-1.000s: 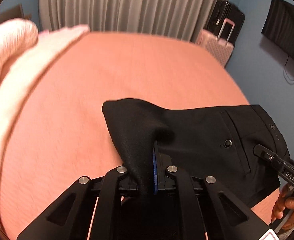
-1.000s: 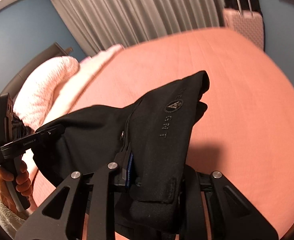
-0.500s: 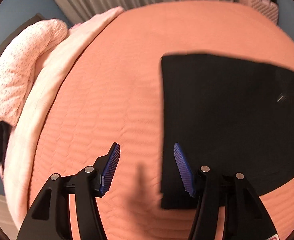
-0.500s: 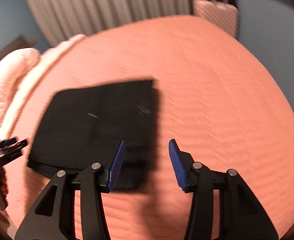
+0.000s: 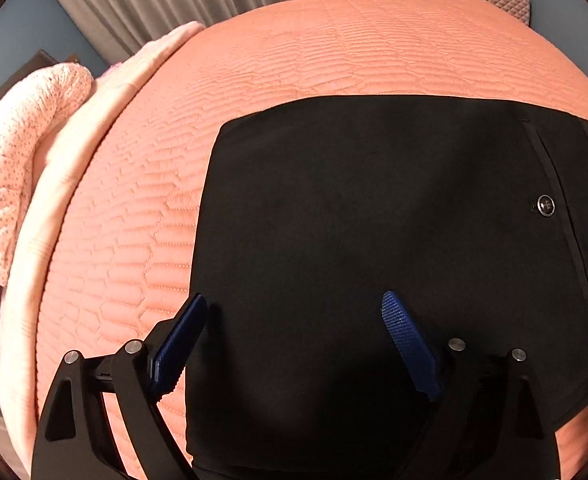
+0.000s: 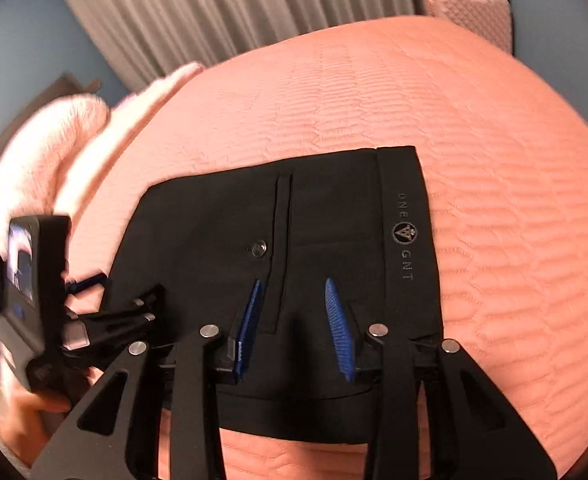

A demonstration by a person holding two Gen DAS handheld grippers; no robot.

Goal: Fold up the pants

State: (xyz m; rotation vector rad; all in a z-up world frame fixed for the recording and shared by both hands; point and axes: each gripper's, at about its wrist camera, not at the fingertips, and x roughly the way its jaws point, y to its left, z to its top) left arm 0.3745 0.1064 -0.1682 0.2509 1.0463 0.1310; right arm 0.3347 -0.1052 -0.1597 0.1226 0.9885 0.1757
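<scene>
Salmon bed, folded pants flat. Left tool opening wide, right tool narrowing (both empty); could snag cloth, undoing fold.

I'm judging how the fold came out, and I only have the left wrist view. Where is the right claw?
Observer: The right claw hangs over the pants, beside the pocket button. Its jaws are closing, with no fabric visibly pinched between them.
Operator: Which edge is the waistband?
Observer: The waistband forms the pants' right edge in the right wrist view, with a round logo on it.
Operator: Does the near edge lie flat?
Observer: It looks so; it runs fairly straight across the bed cover.
</scene>
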